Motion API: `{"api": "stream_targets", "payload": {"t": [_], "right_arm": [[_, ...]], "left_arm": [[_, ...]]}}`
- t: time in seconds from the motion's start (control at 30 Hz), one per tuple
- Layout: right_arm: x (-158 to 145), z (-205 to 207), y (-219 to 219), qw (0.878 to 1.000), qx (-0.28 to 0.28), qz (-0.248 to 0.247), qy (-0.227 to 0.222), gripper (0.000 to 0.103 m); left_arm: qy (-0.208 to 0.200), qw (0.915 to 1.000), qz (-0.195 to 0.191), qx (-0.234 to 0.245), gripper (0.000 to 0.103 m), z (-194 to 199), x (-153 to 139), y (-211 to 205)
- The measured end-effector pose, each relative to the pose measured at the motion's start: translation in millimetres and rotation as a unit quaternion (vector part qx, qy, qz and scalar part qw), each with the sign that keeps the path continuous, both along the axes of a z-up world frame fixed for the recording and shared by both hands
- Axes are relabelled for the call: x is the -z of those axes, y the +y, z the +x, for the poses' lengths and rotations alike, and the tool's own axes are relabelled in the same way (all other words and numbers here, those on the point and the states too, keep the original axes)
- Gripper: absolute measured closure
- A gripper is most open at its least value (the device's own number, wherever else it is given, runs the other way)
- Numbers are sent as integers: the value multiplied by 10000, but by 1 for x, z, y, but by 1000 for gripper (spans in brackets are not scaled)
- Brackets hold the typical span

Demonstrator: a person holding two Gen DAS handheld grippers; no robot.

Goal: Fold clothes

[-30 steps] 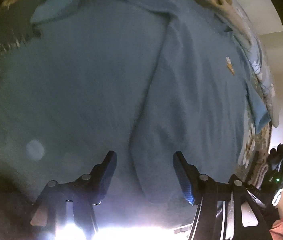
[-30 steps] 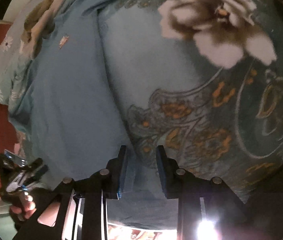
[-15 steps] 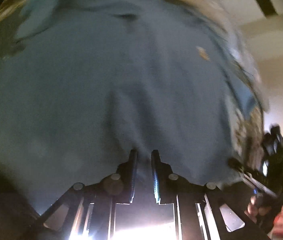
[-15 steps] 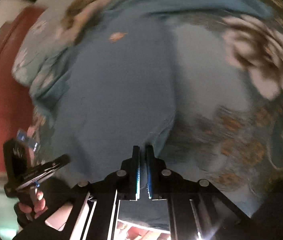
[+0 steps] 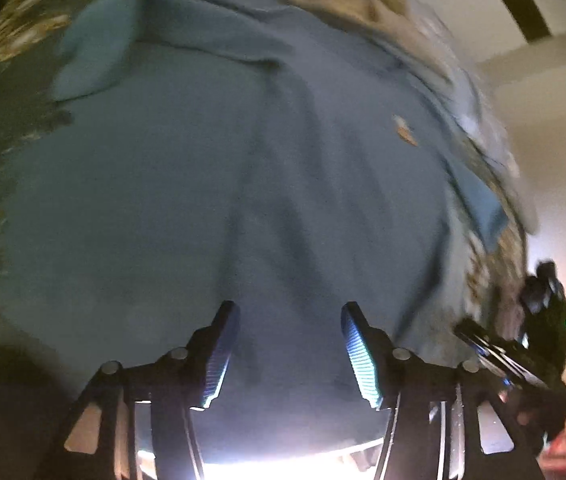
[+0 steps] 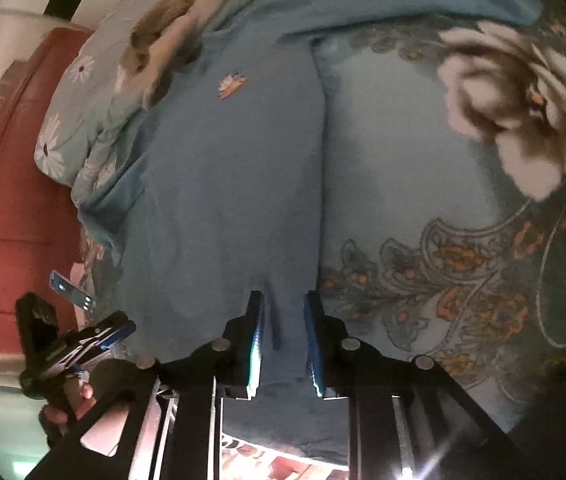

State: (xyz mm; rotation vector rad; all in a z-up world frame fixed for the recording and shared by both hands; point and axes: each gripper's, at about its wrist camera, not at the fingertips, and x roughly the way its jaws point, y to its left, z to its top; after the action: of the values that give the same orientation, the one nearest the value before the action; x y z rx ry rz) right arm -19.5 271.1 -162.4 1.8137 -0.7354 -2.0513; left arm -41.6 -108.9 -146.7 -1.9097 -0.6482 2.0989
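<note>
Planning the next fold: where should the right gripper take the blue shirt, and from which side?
Take the blue shirt at its near bottom hem, where the open right gripper already straddles a raised wrinkle. Come in low from the near edge; elsewhere it lies flat on the floral bedspread.

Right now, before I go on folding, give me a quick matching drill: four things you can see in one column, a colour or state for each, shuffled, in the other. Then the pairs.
Things:
1. left hand-held gripper
2. shirt
3. bedspread
4. small emblem

States:
A. floral pattern, lying under the garment
B. plain blue, spread flat
C. jaws wide apart over the hem
D. orange and white, on the shirt's chest

Pairs: 1-C, 2-B, 3-A, 4-D
</note>
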Motion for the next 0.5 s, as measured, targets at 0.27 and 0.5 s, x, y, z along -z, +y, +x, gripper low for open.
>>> {"api": "stream_targets", "payload": {"t": [0.27, 0.5], "right_arm": [[13, -6, -47, 9974, -663, 224, -163, 73], [26, -3, -52, 9948, -669, 635, -434, 73]], "left_arm": [[-470, 9977, -77, -486, 44, 1, 33, -8], [-440, 9979, -7, -477, 44, 3, 30, -6]]}}
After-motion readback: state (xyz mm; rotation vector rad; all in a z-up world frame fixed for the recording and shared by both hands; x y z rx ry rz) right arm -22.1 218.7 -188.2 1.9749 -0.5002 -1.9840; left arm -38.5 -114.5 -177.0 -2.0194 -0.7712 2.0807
